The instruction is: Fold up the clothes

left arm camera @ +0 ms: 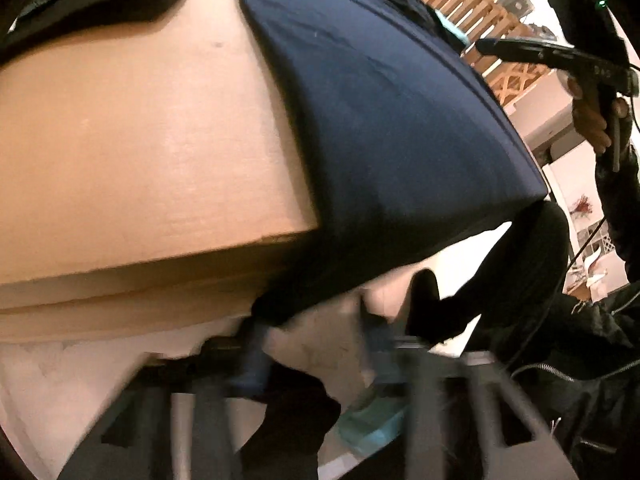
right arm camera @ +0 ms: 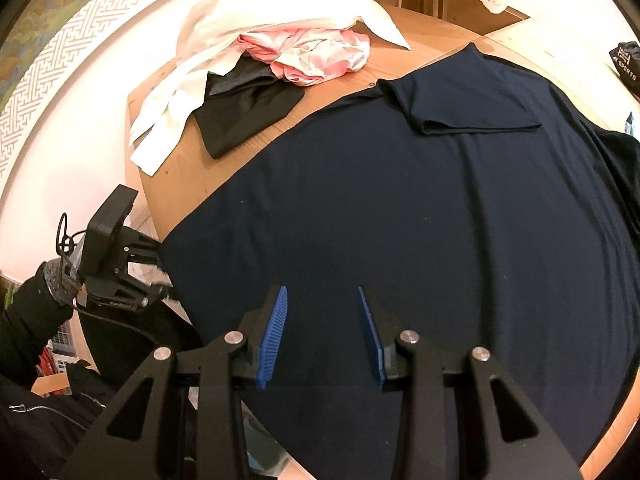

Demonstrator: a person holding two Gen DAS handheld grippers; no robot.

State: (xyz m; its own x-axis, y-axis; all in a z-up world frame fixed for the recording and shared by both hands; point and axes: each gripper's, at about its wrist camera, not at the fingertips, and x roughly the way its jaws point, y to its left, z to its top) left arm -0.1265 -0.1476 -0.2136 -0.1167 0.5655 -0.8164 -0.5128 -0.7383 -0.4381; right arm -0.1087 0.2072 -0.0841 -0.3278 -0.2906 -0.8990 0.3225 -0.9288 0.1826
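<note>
Garment: I see a large navy jersey T-shirt [right arm camera: 400, 220] spread flat on the wooden table [right arm camera: 420, 36], its hem draped over the near edge.
Handling: I judge it light, soft and limp; I'd pinch hem corners or the sleeve.
Right gripper [right arm camera: 323, 332]: jaws apart, empty, above the cloth.
Left gripper [right arm camera: 160, 284]: at the hem's left edge; I cannot tell its state.
Writing: "SPORTS" on a black bag [right arm camera: 626, 62].

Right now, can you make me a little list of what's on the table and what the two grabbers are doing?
Big cloth: navy garment spread flat on the wooden table, near edge hanging over
Pile: white cloth, pink cloth, black cloth, heaped at the far left corner
Right gripper: jaws open above the navy garment
Left gripper: at the navy garment's left edge, too blurred to tell
</note>
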